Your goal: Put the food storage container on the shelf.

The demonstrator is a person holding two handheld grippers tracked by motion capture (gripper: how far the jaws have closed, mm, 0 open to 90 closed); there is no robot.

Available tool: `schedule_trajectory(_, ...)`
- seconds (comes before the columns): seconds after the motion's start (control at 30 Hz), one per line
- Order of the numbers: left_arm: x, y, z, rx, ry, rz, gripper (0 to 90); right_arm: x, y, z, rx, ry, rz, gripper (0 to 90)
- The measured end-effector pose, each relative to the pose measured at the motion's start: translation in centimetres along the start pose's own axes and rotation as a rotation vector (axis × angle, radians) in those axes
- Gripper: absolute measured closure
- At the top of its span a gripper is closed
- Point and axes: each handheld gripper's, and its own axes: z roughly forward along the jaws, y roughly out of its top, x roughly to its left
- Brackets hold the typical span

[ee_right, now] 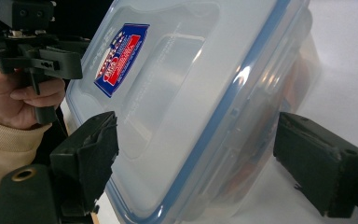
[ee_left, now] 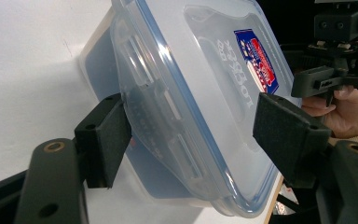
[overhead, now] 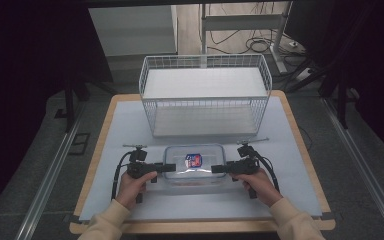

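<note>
A clear plastic box [overhead: 195, 165] with a blue-sealed lid and a red-and-blue sticker [overhead: 193, 160] lies flat near the table's front edge. My left gripper [overhead: 169, 167] is open at its left end. In the left gripper view the box [ee_left: 205, 93] sits between the spread jaws, one pad [ee_left: 105, 140] by the side latch and the other over the lid. My right gripper [overhead: 217, 168] is open at the right end. There the box [ee_right: 191, 93] also lies between the jaws, with a gap at the outer pad [ee_right: 317, 158]. Something orange-red [ee_right: 296, 81] shows inside.
A white wire basket [overhead: 205, 112] stands just behind the box, across the middle of the white-covered table [overhead: 125, 130]. The person's hands and cream sleeves come in from the front edge. Dark floor and cables lie beyond the table.
</note>
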Motion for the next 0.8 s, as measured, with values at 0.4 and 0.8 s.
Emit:
schedule_trajectory(0.4, -0.2, -0.1, 0.0, -0.006, 0.004, 0.013, 28.2, 0.5, 0.0, -1.0, 0.0, -0.014, -0.043, 25.9)
schedule_trajectory(0.8, -0.2, -0.1, -0.1, -0.013, -0.001, 0.02, 30.1, -0.4, 0.4, -0.9, -0.044, 0.014, -0.001, 26.8)
